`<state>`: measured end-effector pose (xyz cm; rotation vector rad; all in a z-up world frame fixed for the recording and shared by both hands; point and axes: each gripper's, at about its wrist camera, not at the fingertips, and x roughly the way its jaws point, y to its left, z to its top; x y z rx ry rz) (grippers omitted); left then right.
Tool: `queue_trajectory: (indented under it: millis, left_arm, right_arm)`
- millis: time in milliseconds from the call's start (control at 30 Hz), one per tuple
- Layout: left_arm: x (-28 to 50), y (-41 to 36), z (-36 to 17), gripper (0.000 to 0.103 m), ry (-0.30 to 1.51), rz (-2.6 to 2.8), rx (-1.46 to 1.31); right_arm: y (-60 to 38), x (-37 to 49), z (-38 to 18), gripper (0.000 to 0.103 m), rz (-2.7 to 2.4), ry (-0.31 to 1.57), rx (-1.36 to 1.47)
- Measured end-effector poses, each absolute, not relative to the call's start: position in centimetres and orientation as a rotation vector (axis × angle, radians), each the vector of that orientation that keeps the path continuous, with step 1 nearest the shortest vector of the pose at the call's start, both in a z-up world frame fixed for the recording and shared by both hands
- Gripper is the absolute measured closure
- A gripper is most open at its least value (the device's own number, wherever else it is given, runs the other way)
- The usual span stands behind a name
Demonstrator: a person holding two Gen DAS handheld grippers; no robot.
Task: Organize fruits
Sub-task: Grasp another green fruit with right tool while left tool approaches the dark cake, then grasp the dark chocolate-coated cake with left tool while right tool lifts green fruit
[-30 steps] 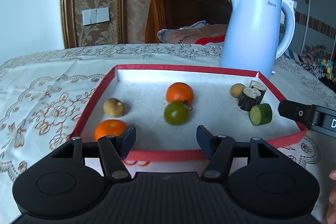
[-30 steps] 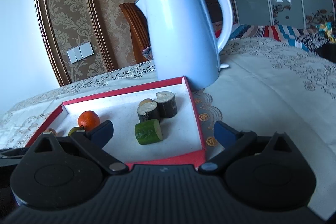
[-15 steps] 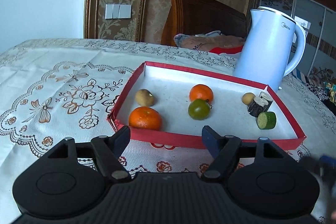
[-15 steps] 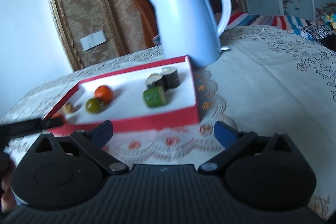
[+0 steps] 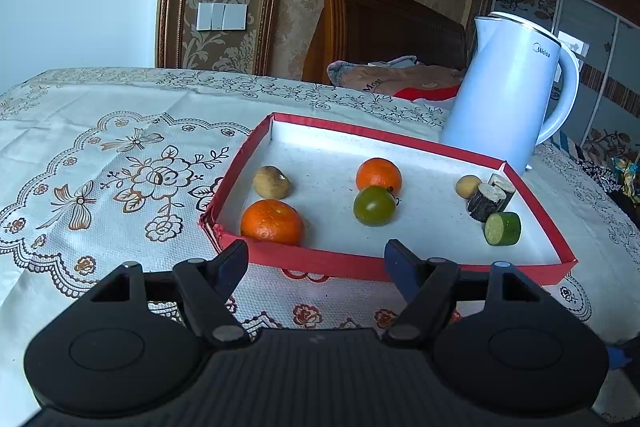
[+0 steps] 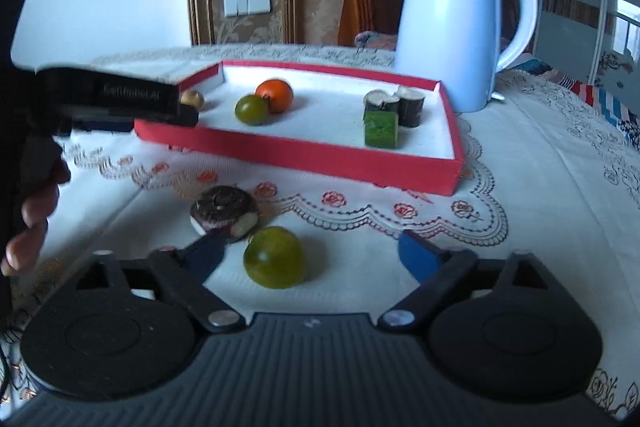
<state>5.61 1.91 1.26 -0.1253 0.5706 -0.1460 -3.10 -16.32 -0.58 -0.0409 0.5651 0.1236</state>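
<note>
From my left camera, the embroidered tablecloth (image 5: 100,163) fills the left side, then comes the red tray (image 5: 360,265). My left gripper (image 5: 316,257) sits just short of the tray's near wall, its jaws wide apart with nothing between them. Inside the tray, going left to right, I see a brown fruit (image 5: 271,182) with an orange (image 5: 271,222) in front of it, a second orange (image 5: 378,174) with a green tomato (image 5: 374,205) touching its front, then a small brown fruit (image 5: 468,186), two dark log pieces (image 5: 489,197) and a green cucumber chunk (image 5: 503,229). The white kettle (image 5: 508,87) stands behind the tray's right corner.

On my right camera, a dark round fruit (image 6: 224,211) and a second green tomato (image 6: 274,257) lie on the cloth in front of the tray. My right gripper (image 6: 310,255) is wide open around that tomato, not touching it.
</note>
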Motion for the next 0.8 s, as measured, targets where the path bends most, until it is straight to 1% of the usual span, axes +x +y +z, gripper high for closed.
queue_trajectory:
  millis: [33,100,133,167,200,233,500,667,800]
  left_arm:
    - [5.6,1.9,1.3,0.028,0.571,-0.147,-0.126]
    - [5.6,1.9,1.3,0.028,0.571,-0.152,-0.125]
    - [5.5,1.8,1.3,0.028,0.57,-0.152,-0.124]
    - [5.5,1.8,1.3,0.028,0.568,-0.153,-0.121]
    - [5.5,1.7,1.3,0.028,0.567,-0.152,-0.119]
    - [5.5,1.7,1.3,0.028,0.567,-0.152,-0.119]
    - [4.4,0.8,1.7,0.028,0.534,-0.242,-0.109]
    - [3.1,-0.9,1.5,0.028,0.536,-0.356,-0.05]
    - [2.2,-2.4,1.1,0.027,0.53,-0.404,0.021]
  right_arm:
    - [-16.2,-2.9,-0.7,0.031,0.133,0.575,-0.042]
    - [-16.2,-2.6,-0.9,0.044,0.145,0.594,-0.04]
    - [-16.3,-2.6,-1.0,0.046,0.148,0.598,-0.034]
    - [-16.4,-2.6,-1.0,0.055,0.157,0.594,-0.023]
    - [-16.5,-2.7,-0.9,0.069,0.167,0.589,-0.01]
    - [-16.6,-2.6,-0.9,0.072,0.172,0.591,-0.006]
    - [-18.3,-1.8,-0.4,0.072,0.057,0.568,0.049]
    - [-20.2,0.6,-0.4,0.072,-0.083,0.572,0.052]
    - [-21.2,1.3,-0.8,0.071,-0.101,0.578,0.099]
